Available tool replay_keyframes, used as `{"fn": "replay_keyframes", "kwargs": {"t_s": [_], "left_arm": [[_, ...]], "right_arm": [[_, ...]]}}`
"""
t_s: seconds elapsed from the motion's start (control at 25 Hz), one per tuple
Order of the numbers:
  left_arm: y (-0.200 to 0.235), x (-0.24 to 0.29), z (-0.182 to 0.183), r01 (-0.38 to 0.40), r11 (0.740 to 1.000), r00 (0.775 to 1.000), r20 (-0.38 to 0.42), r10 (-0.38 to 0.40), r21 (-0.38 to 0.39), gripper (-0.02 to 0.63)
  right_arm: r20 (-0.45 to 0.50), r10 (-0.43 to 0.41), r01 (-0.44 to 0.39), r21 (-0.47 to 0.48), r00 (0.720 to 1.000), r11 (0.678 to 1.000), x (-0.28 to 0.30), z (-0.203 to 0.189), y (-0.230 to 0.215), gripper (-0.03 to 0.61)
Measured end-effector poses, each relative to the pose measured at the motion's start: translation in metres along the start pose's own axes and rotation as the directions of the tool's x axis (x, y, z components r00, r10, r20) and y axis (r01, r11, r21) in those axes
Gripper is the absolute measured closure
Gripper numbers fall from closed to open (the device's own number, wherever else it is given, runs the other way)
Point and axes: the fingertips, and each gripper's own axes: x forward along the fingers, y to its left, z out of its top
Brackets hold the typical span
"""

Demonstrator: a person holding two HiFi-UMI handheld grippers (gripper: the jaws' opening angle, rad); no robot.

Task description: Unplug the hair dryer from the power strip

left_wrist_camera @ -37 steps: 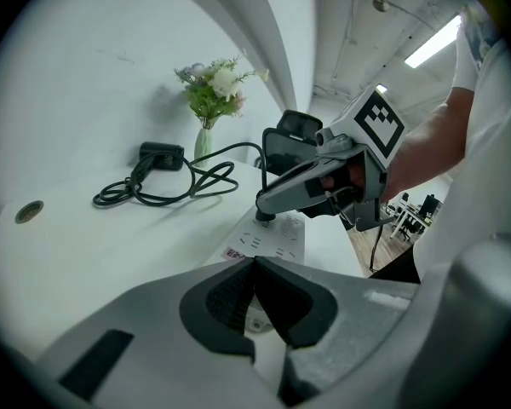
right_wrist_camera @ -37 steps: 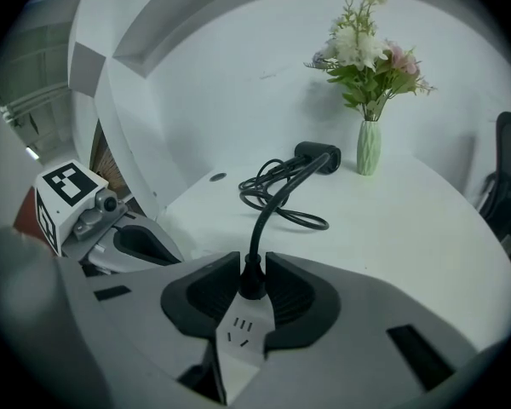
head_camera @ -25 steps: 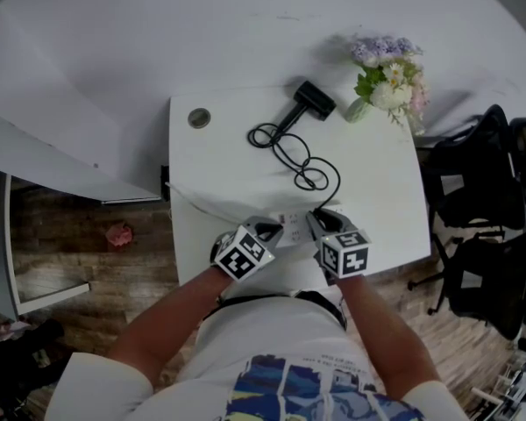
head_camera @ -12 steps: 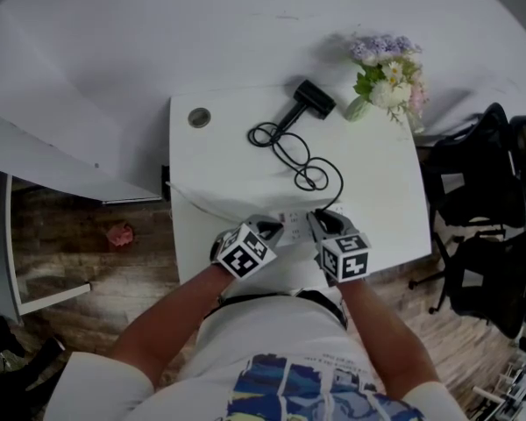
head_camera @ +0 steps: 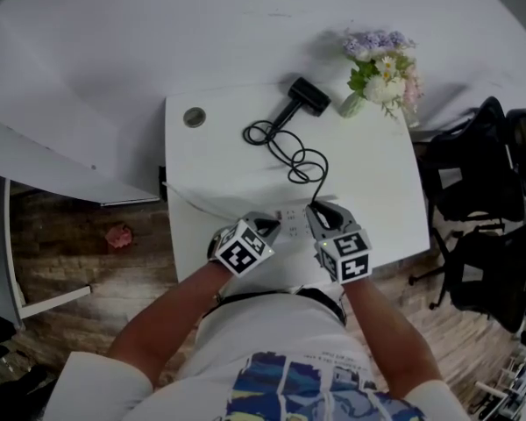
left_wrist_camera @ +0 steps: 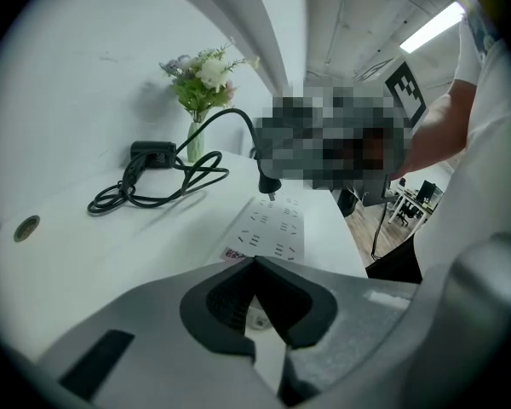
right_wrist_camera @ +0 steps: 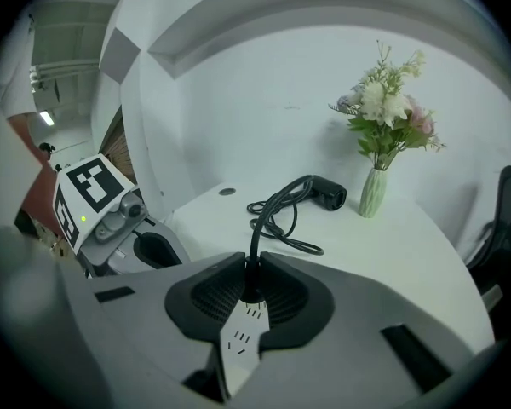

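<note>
Head view first, left to right: what are you holding?

My left tongs (head_camera: 267, 228) are clamped on the nine o'clock end of the power strip (left_wrist_camera: 268, 228), pressing it flat on the counter (head_camera: 377, 191). At the strip's three o'clock end my right tongs (head_camera: 324, 217) are clamped on the plug (right_wrist_camera: 249, 290), with the cord (head_camera: 289, 152) coming straight out between the pads.

And the hair dryer itself?

The hair dryer (head_camera: 309, 96) lies at about twelve o'clock from my hands, near the counter's far edge, well apart from the strip. Its cord loops loosely between there and the plug.

Is the plug out?

I judge it out, or all but. In the left gripper view the prong tips show under the plug, just above the sockets and not sunk in them. So the step in hand is the pull itself, at its very end.

What does the next move call for?

Lift the plug straight up until the prongs are plainly clear, and keep the left grip on the strip so it doesn't rise with it. Then carry the plug onto bare counter toward three o'clock and let both grips go. The cord looks slack enough not to drag the dryer.
</note>
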Motion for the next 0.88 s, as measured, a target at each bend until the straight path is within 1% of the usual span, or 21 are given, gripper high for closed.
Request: {"fn": "replay_keyframes", "kwargs": {"t_s": [0.16,0.36,0.56,0.76,0.88], "left_arm": [[0.000,-0.001,0.003,0.005,0.999,1.000,0.016,-0.005,-0.037,0.609],[0.001,-0.002,0.002,0.006,0.999,1.000,0.026,-0.004,-0.052,0.609],[0.002,-0.004,0.003,0.025,0.992,0.999,0.048,-0.019,-0.127,0.609],[0.003,-0.002,0.004,0.026,0.986,0.998,0.058,-0.017,-0.162,0.608],[0.006,-0.003,0.005,0.024,0.976,0.997,0.073,-0.008,-0.216,0.607]], "right_arm": [[0.008,-0.025,0.024,0.035,1.000,0.999,-0.005,-0.003,-0.015,0.526],[-0.005,-0.041,0.041,0.044,0.999,0.998,-0.013,-0.008,-0.025,0.526],[-0.025,-0.040,0.040,0.035,0.999,0.999,-0.022,-0.011,-0.029,0.526],[-0.034,-0.035,0.036,0.032,0.999,0.999,-0.028,-0.018,-0.039,0.528],[-0.041,-0.016,0.017,0.027,0.999,0.999,-0.033,-0.022,-0.042,0.528]]}}
